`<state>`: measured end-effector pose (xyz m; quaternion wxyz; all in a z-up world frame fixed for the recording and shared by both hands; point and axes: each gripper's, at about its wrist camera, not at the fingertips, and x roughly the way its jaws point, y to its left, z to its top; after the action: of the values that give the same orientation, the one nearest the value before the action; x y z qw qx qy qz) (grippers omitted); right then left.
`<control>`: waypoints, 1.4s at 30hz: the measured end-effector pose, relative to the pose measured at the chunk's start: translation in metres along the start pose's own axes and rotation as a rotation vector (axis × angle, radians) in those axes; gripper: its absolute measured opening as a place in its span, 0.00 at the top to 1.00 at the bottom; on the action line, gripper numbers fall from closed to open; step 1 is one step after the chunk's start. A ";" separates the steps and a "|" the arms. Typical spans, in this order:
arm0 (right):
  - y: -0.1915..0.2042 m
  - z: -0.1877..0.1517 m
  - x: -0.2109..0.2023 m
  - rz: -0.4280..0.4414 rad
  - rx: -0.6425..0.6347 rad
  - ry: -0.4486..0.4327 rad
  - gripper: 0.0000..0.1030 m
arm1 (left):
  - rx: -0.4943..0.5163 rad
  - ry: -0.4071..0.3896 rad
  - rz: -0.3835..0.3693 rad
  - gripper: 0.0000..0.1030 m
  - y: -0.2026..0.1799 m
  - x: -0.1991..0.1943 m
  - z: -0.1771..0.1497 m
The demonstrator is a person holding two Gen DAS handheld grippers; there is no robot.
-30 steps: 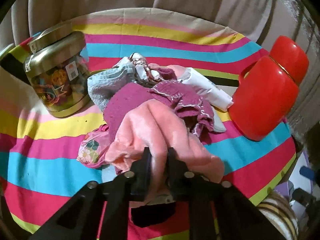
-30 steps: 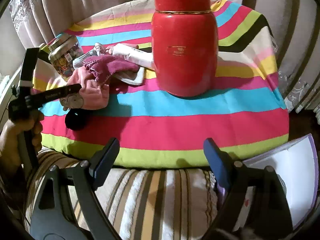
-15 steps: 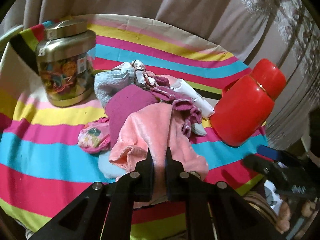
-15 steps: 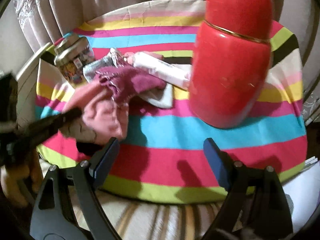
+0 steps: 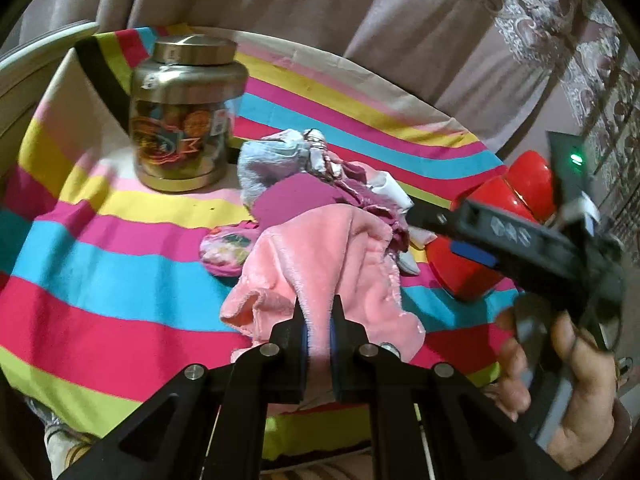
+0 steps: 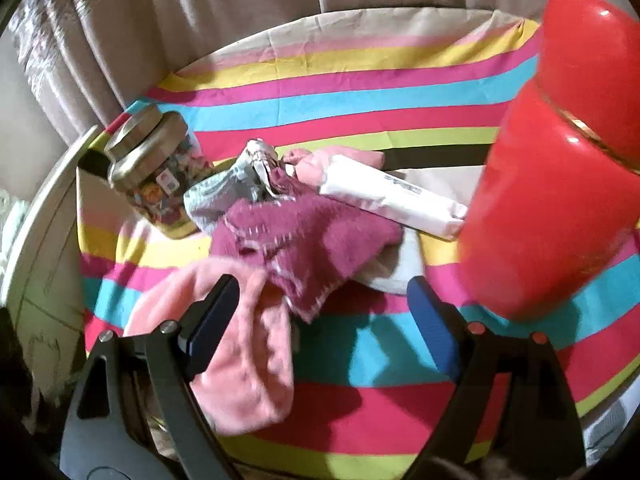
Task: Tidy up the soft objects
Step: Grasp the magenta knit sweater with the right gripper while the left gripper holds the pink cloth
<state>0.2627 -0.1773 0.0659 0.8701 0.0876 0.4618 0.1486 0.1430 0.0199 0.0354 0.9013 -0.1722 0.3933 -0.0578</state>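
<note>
Striped surface [image 5: 100, 264], curtains behind. Left gripper [image 5: 318, 320] pinched tight on the pink fleece cloth [image 5: 320, 256], lower centre of the frame. Light, limp, drapes freely; likely to sag, so take it by a bunched fold. Right gripper [image 6: 320, 320] spread wide, empty.

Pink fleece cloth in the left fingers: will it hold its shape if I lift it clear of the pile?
Probably not. The pink fleece cloth already drapes in loose folds, so it should hang limp. It looks light. It overlaps the maroon knit, which may drag along.
</note>
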 end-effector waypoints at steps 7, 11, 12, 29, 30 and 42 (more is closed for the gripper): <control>0.001 0.017 0.035 -0.015 0.064 0.030 0.15 | -0.037 -0.030 0.012 0.91 0.009 -0.018 -0.013; 0.001 0.023 0.054 -0.033 0.077 0.048 0.15 | -0.035 -0.028 0.020 0.91 0.009 -0.018 -0.017; 0.000 0.025 0.057 -0.036 0.078 0.049 0.15 | -0.035 -0.029 0.020 0.91 0.010 -0.019 -0.017; 0.012 0.014 0.053 -0.014 -0.094 0.014 0.88 | -0.046 -0.018 0.015 0.91 0.010 -0.014 -0.020; 0.010 0.013 0.050 -0.007 -0.088 0.011 0.88 | -0.049 -0.019 0.016 0.91 0.011 -0.014 -0.020; -0.001 -0.004 0.024 0.027 -0.072 0.026 0.89 | -0.050 -0.020 0.016 0.91 0.011 -0.013 -0.021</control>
<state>0.2720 -0.1697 0.0446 0.8646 0.0605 0.4660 0.1778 0.1187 0.0276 0.0276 0.9010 -0.1919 0.3871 -0.0392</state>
